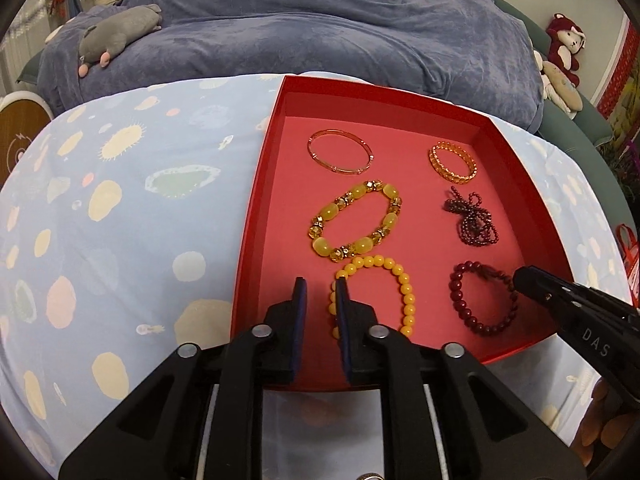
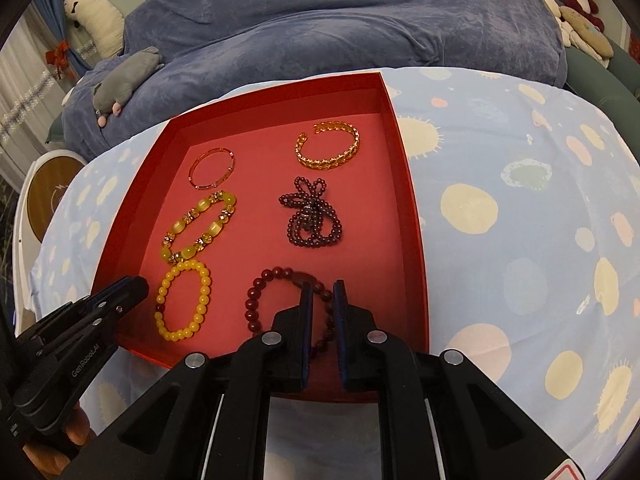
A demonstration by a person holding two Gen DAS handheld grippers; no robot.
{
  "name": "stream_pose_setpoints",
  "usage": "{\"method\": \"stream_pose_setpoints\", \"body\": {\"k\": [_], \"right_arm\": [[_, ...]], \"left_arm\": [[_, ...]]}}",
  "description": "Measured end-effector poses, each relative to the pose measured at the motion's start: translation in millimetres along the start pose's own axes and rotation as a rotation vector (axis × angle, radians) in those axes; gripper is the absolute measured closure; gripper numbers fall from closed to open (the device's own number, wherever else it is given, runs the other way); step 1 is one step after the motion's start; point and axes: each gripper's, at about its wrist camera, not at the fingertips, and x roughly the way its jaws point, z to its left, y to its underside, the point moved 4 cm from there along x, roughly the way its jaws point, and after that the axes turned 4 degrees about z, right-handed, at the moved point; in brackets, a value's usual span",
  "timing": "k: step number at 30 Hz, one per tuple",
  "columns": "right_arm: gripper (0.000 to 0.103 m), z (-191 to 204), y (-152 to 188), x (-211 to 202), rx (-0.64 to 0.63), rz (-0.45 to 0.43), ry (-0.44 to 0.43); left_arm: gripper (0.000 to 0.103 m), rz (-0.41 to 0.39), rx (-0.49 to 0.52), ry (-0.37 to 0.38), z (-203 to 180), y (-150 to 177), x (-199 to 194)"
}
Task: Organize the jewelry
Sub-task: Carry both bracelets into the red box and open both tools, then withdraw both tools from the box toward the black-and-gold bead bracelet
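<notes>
A red tray (image 1: 257, 184) (image 2: 412, 220) on the bed holds several bracelets. Nearest on the left lies a yellow bead bracelet (image 1: 406, 292) (image 2: 205, 292), flat on the tray floor. My left gripper (image 1: 321, 282) (image 2: 140, 282) hangs over its left edge, jaws a little apart with only tray floor in the gap. Nearest on the right lies a dark red bead bracelet (image 1: 456, 292) (image 2: 252, 304). My right gripper (image 2: 323, 285) (image 1: 520, 278) straddles its right side. The beads show loose in the narrow gap, and the pads do not press them.
Farther back in the tray lie a thin pink-gold bangle (image 1: 340, 131), a gold cuff (image 1: 452, 176), a yellow stone bracelet (image 1: 326, 212) and a bunched dark bead strand (image 1: 476, 224). A spotted blue sheet (image 1: 120, 220) surrounds the tray; a blue blanket (image 1: 320, 32) and grey plush (image 1: 120, 34) lie behind.
</notes>
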Motion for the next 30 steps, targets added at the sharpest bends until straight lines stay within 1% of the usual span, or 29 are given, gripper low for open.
{"method": "stream_pose_setpoints", "body": {"k": [1,2,3,4,5,12,18,23,30], "right_arm": [[0.090,2,0,-2,-0.002,-0.009,0.003],[0.087,2,1,-5,-0.003,-0.019,0.007],[0.081,3,1,-8,-0.003,-0.029,0.008],[0.077,3,1,-12,-0.005,-0.041,0.010],[0.073,3,1,-15,-0.006,-0.051,0.017],[0.073,-5,7,-37,0.016,-0.073,0.009],[0.073,-4,24,-55,0.023,-0.081,-0.002],[0.073,-4,50,-67,0.016,-0.065,-0.010],[0.073,-6,98,-78,0.026,-0.025,-0.018]], "left_arm": [[0.077,-0.008,0.004,0.000,-1,0,-2],[0.073,-0.014,0.004,-0.004,0,0,-4],[0.071,-0.021,0.002,-0.010,0,0,-5],[0.069,-0.027,-0.001,-0.014,1,1,-7],[0.069,-0.028,-0.006,-0.011,2,1,-9],[0.069,-0.044,-0.025,-0.002,2,6,-26],[0.068,-0.057,-0.028,0.000,1,17,-46],[0.068,-0.051,-0.022,0.000,0,36,-60],[0.068,-0.012,-0.018,-0.003,0,77,-68]]}}
